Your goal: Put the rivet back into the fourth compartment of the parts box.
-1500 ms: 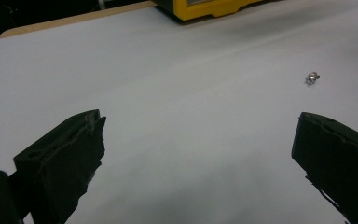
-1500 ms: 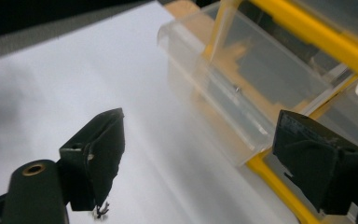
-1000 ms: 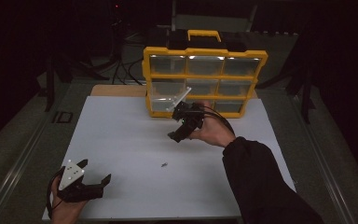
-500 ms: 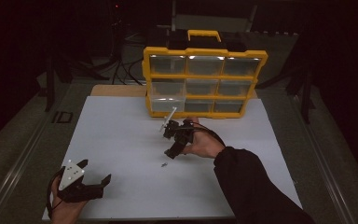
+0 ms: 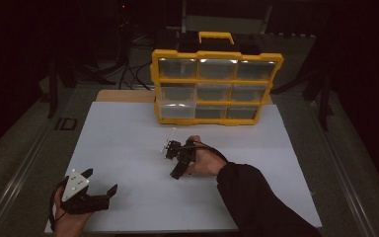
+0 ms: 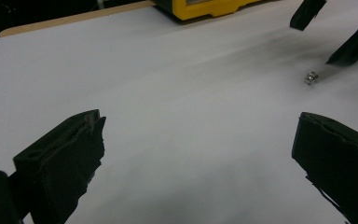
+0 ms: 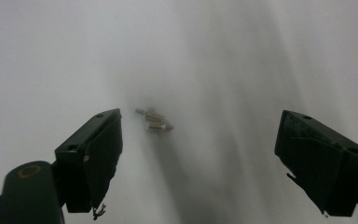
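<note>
A yellow organizer (image 5: 214, 86) with clear drawers is standing at the far edge of the white board (image 5: 128, 143), well apart from both grippers and not blocking anything.

The right gripper (image 5: 176, 174) is hovering tilted down over the middle of the board, its jaws spread wide and holding nothing. A small metal screw (image 7: 154, 120) is lying on the board between those jaws, nearer the left one in the right gripper view, and touching neither.

The left gripper (image 5: 100, 195) is resting near the board's near left corner, jaws also gaping and empty.

In the left gripper view the screw (image 6: 311, 77) is lying just below the other gripper's jaw tips, blurred. In the high view it is too small to make out. The drawers' contents are hard to read.
</note>
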A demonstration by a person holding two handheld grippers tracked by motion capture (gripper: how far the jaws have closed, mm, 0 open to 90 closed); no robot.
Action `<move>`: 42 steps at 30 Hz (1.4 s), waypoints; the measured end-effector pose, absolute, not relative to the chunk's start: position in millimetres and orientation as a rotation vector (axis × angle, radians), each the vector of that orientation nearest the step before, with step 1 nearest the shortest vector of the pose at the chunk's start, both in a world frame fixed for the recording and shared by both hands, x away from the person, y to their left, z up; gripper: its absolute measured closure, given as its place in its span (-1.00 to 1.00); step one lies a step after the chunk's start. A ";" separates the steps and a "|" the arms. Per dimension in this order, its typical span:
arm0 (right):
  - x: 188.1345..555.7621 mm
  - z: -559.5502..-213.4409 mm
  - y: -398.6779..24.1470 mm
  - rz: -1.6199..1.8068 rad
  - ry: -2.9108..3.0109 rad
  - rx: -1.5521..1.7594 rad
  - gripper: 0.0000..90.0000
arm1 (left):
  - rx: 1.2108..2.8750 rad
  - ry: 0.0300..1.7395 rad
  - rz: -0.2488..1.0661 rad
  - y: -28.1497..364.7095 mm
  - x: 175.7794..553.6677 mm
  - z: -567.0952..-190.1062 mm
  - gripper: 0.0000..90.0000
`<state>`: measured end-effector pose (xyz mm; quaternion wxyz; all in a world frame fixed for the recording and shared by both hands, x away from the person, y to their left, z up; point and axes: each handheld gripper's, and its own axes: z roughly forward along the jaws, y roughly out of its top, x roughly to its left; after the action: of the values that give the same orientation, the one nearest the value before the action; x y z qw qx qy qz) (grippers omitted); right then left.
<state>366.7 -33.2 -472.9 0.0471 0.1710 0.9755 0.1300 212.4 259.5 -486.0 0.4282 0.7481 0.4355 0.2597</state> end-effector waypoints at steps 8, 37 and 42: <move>371.2 -487.1 -31.7 0.317 2.982 0.539 -0.63 | 1.868 1.086 0.649 259.8 212.1 -485.9 -0.94; 367.7 -485.9 -26.9 0.115 3.079 0.475 0.86 | 1.871 1.087 0.649 259.7 211.8 -486.1 -0.94; 370.5 -485.8 -31.6 0.124 3.091 0.478 1.00 | 1.871 1.088 0.649 259.8 211.8 -486.2 -0.94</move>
<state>370.5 -31.6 -485.8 0.0056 0.1528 0.9874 0.0396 211.8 259.8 -486.2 0.4266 0.7489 0.4356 0.2595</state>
